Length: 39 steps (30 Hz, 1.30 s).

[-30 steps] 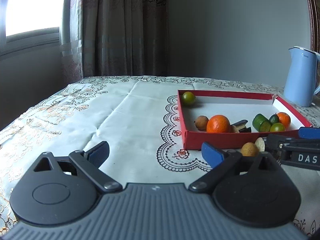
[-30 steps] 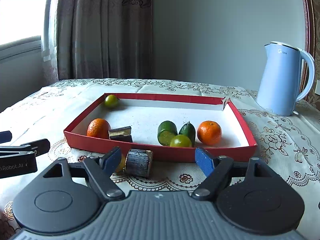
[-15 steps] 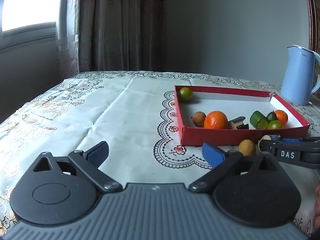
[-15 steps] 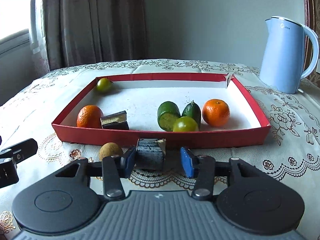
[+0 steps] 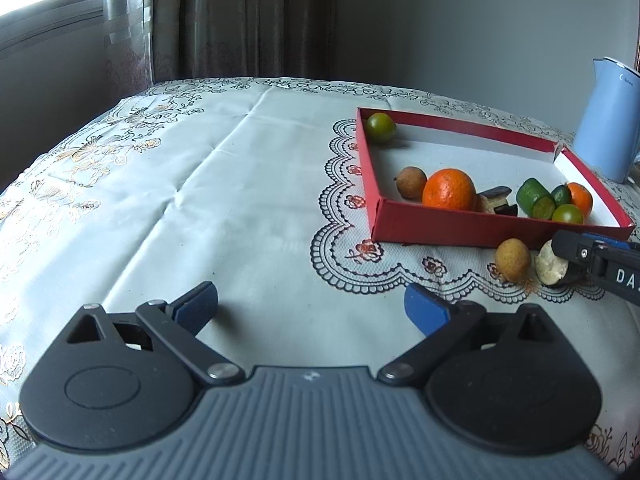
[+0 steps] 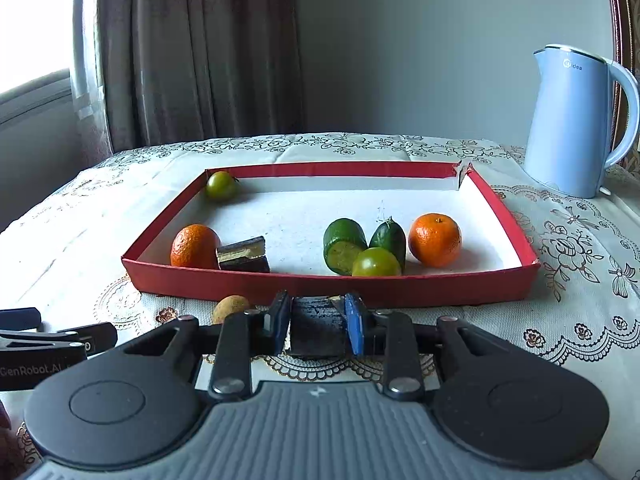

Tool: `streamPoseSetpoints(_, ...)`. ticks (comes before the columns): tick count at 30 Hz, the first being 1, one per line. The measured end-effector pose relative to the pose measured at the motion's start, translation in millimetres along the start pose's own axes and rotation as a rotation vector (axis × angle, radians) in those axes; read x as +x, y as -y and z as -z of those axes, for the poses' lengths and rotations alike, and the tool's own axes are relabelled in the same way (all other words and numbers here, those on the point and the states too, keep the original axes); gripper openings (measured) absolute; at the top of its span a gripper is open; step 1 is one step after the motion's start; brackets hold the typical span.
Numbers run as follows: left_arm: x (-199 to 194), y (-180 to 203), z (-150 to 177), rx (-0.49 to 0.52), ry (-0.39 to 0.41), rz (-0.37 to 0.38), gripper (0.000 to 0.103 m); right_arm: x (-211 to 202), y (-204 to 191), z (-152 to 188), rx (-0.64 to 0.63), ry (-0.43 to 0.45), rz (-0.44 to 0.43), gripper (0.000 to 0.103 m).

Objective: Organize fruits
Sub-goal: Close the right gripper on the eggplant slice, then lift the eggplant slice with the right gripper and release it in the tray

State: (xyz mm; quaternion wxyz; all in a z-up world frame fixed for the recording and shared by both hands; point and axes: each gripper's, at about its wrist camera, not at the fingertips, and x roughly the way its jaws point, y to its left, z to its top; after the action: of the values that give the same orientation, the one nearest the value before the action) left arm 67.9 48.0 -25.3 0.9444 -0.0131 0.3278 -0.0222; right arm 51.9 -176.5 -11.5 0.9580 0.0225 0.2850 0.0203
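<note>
Table (image 5: pixel 224 184) draped in pale cloth with floral print and a lace-edged mat (image 5: pixel 340 240). Brown patterned curtain (image 6: pixel 192 52) upper left in right wrist view, window strip at far left edge, grey wall behind. Light blue electric kettle (image 6: pixel 572 120) upper right, standing on the cloth just beyond the tray's far right corner.

Red cardboard tray (image 6: pixel 400 288) centre frame, white floor. Inside: green round fruit (image 6: pixel 221 185) in far left corner; orange (image 6: pixel 194 246) near left with a dark sugarcane chunk (image 6: pixel 244 256) touching it; cut green cucumber piece (image 6: pixel 344 244), second cucumber piece (image 6: pixel 390 240), green round fruit (image 6: pixel 376 263) and second orange (image 6: pixel 435 239) clustered right of centre. Brown longan (image 5: pixel 411 182) beside the left orange, seen only in left wrist view.

Right claw (image 6: pixel 316 324) low over the mat, just in front of the tray's near wall, closed tight on a dark sugarcane piece (image 6: pixel 316 330) pinched between both blue pads. Second longan (image 6: pixel 231 308) on the mat just left of it, outside the tray.

Left claw (image 5: pixel 310 308) lower centre of left wrist view, level above bare cloth, spread wide, gripping nothing, well left of the tray.

Right claw cut off at right edge in left wrist view; pale cut face of the held piece partly hidden behind the finger. Contact between held piece and mat not discernible.
</note>
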Motion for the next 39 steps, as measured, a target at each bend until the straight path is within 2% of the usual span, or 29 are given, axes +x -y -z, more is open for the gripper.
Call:
streamPoseSetpoints(6,0.2,0.1,0.2,0.000,-0.001,0.001,0.100,-7.0,1.3,-3.5,-0.007,0.017,-0.006,0.025)
streamPoseSetpoints(24,-0.5,0.4,-0.3,-0.002,0.001,0.002,0.100,-9.3,-6.7,2.0,-0.055,0.005,-0.006,0.026)
streamPoseSetpoints(26,-0.6,0.3,-0.3,-0.001,0.002,0.002,0.100,-9.8,-8.3,2.9,-0.066,0.002,-0.006,0.030)
streamPoseSetpoints(30,-0.8,0.5,-0.5,-0.002,0.002,0.002,0.100,-7.7,-5.5,7.1,-0.050,-0.001,-0.012,0.065)
streamPoseSetpoints(31,-0.8,0.4,-0.5,-0.002,0.002,0.002,0.100,-8.0,-5.2,8.7,-0.051,0.000,-0.017,0.066)
streamPoseSetpoints(35,-1.1,0.1,-0.6,-0.004,0.003,0.005,0.100,-4.4,-3.1,10.0,-0.043,-0.017,0.000,0.065)
streamPoseSetpoints(39,-1.2,-0.3,-1.0,-0.007,0.004,0.010,0.101,-0.8,-2.0,11.0,-0.046,-0.038,0.010,0.035)
